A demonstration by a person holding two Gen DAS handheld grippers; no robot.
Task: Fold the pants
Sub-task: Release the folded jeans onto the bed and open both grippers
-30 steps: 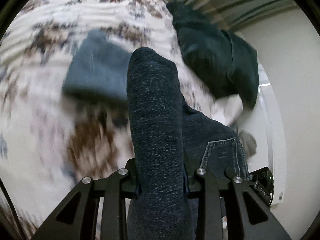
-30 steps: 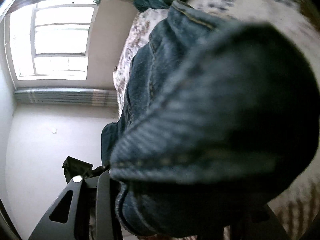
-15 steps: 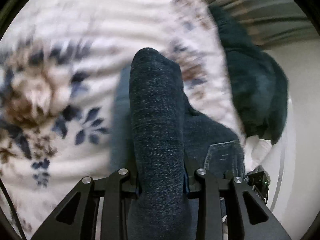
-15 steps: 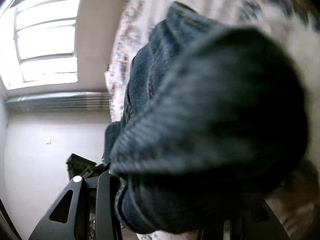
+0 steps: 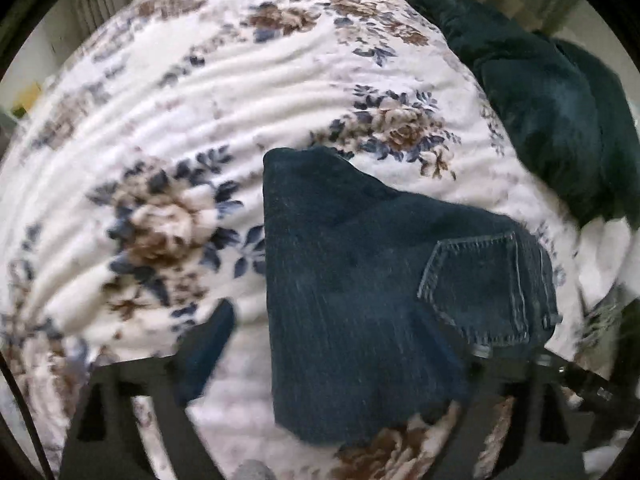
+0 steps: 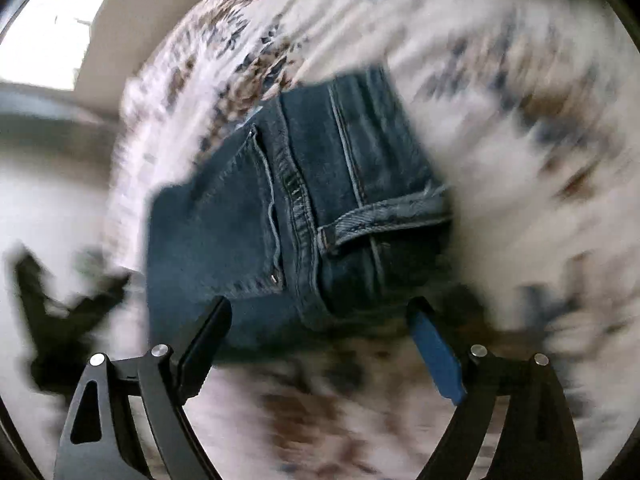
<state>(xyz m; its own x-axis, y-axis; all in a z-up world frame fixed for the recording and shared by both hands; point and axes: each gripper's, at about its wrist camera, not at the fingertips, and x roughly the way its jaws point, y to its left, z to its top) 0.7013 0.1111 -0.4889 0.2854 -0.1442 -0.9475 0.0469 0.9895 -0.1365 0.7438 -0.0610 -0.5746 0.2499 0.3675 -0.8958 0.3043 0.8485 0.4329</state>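
The dark blue jeans [image 5: 360, 288] lie folded in a compact bundle on the floral bedspread [image 5: 200, 92], back pocket facing up at the right. My left gripper [image 5: 340, 344] is open, its fingers spread either side of the bundle's near edge. In the right wrist view the jeans [image 6: 296, 208] show waistband, belt loop and seams. My right gripper [image 6: 320, 320] is open just short of their near edge, holding nothing. This view is motion-blurred.
A dark teal blanket or cushion [image 5: 552, 104] lies at the bed's far right. White bedding [image 5: 608, 248] shows past the right edge. A bright window [image 6: 52, 24] and pale wall lie beyond the bed's left side.
Both grippers were shut on the jeans held up in front of the cameras. Both have opened, and the jeans now lie folded on the bed.
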